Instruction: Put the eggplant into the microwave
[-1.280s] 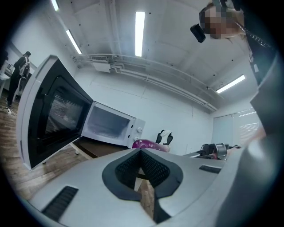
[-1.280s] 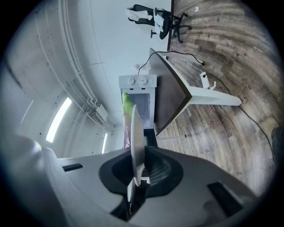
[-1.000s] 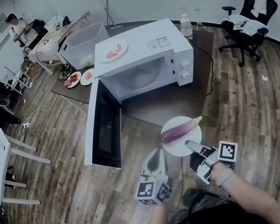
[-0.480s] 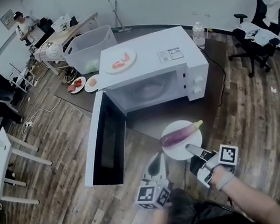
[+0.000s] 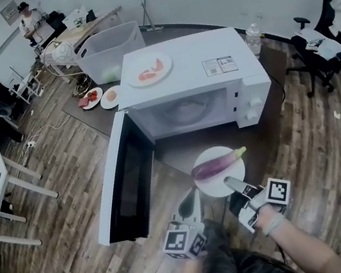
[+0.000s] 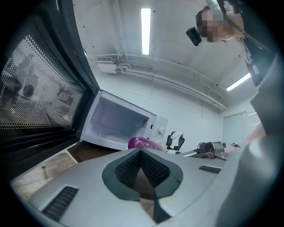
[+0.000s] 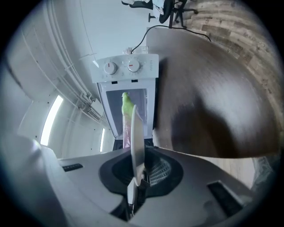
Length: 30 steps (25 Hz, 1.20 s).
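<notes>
I am holding a white plate (image 5: 215,187) by its near rim with the right gripper (image 5: 229,183), jaws pinched narrow on the thin edge. The eggplant (image 5: 213,166) is lying loose across the plate's middle, with its green stem reaching the plate's right edge. The left gripper (image 5: 192,194) is hanging just beside it with jaws together and nothing between them.

I am judging the eggplant as light, firm and smooth-skinned, so it is likely to roll or slide if the plate tilts. The plate is therefore the better place to grip, kept level.

The microwave (image 5: 209,60) is standing ahead on the dark table (image 5: 277,113), its cavity (image 5: 182,109) empty. Its open door (image 5: 121,174) is swinging out past the table's left edge, narrowing the approach on that side. 1 plate of food (image 5: 149,69) is resting on the microwave's top, and 1 water bottle (image 5: 254,38) is standing at the table's far right corner.
</notes>
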Each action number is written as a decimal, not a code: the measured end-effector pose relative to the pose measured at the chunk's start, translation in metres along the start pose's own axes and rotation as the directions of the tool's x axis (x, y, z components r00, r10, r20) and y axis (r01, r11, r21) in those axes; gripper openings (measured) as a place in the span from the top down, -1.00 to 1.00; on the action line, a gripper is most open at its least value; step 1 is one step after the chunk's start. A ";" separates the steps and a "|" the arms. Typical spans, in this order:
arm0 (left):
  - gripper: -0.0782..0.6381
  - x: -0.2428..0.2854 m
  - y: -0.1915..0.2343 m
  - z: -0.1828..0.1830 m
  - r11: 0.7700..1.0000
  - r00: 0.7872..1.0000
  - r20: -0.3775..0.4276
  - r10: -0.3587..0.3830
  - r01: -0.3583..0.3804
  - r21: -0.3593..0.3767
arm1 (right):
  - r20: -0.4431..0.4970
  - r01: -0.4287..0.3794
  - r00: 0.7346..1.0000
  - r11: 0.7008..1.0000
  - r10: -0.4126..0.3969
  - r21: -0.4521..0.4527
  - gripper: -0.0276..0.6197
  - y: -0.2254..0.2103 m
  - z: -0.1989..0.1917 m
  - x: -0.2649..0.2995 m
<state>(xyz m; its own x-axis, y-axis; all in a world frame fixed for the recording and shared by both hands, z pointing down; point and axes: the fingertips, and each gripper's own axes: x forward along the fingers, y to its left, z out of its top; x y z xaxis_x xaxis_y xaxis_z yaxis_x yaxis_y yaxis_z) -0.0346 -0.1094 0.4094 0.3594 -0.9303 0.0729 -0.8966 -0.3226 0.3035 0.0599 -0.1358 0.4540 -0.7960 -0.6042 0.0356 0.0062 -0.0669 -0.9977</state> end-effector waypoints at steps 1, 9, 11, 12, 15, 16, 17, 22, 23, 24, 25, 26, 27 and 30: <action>0.79 0.002 0.004 -0.001 1.000 1.000 0.002 0.003 -0.003 -0.001 | -0.001 -0.003 1.000 1.000 0.003 -0.005 0.83 0.001 0.002 0.004; 0.79 0.018 0.034 -0.016 0.999 0.999 -0.009 0.031 -0.031 -0.014 | 0.003 -0.006 1.000 1.000 0.006 -0.011 0.83 -0.009 0.023 0.033; 0.79 0.024 0.042 -0.017 0.999 0.999 0.002 0.036 -0.035 -0.020 | -0.003 -0.010 1.000 1.000 0.010 -0.021 0.83 -0.009 0.028 0.041; 0.78 0.027 0.046 -0.017 0.999 0.999 0.008 0.039 -0.039 -0.027 | -0.005 -0.012 1.000 1.000 0.012 -0.023 0.83 -0.009 0.031 0.045; 0.78 0.039 0.056 -0.023 0.998 0.999 0.001 0.054 -0.054 -0.043 | -0.002 -0.016 1.000 1.000 0.016 -0.024 0.83 -0.006 0.041 0.054; 0.78 0.042 0.060 -0.026 0.997 0.998 -0.005 0.058 -0.058 -0.045 | 0.000 -0.020 1.000 0.999 0.020 -0.026 0.83 -0.005 0.043 0.057; 0.78 0.044 0.063 -0.027 0.997 0.998 -0.008 0.059 -0.059 -0.044 | 0.002 -0.023 1.000 0.999 0.023 -0.029 0.83 -0.004 0.045 0.061; 0.78 0.052 0.077 -0.028 0.998 0.998 -0.015 0.068 -0.068 -0.002 | 0.010 -0.025 1.000 0.999 0.025 -0.033 0.83 0.001 0.052 0.082; 0.78 0.055 0.078 -0.029 0.998 0.998 -0.018 0.066 -0.066 0.011 | 0.015 -0.023 1.000 0.999 0.023 -0.029 0.83 0.001 0.055 0.085; 0.78 0.059 0.078 -0.028 0.998 0.998 -0.021 0.063 -0.062 0.020 | 0.018 -0.022 1.000 0.999 0.023 -0.027 0.83 0.001 0.057 0.089; 0.78 0.063 0.077 -0.027 0.998 0.998 -0.023 0.057 -0.057 0.024 | 0.019 -0.024 1.000 0.999 0.024 -0.028 0.83 0.002 0.059 0.093; 0.78 0.066 0.076 -0.025 0.998 0.998 -0.023 0.051 -0.051 0.025 | 0.020 -0.026 0.999 0.999 0.026 -0.031 0.83 0.002 0.061 0.096; 0.78 0.070 0.075 -0.022 0.999 0.999 -0.023 0.045 -0.045 0.021 | 0.021 -0.026 0.999 0.999 0.027 -0.032 0.83 0.003 0.061 0.100; 0.78 0.078 0.073 -0.016 0.999 0.999 -0.023 0.031 -0.030 0.018 | 0.024 -0.025 0.999 0.999 0.026 -0.030 0.83 0.004 0.064 0.110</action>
<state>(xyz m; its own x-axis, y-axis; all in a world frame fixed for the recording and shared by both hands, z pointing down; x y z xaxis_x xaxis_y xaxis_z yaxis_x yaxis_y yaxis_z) -0.0673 -0.2025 0.4526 0.3375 -0.9356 0.1037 -0.9115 -0.2973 0.2843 0.0113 -0.2535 0.4576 -0.7808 -0.6247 0.0114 0.0077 -0.0279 -0.9996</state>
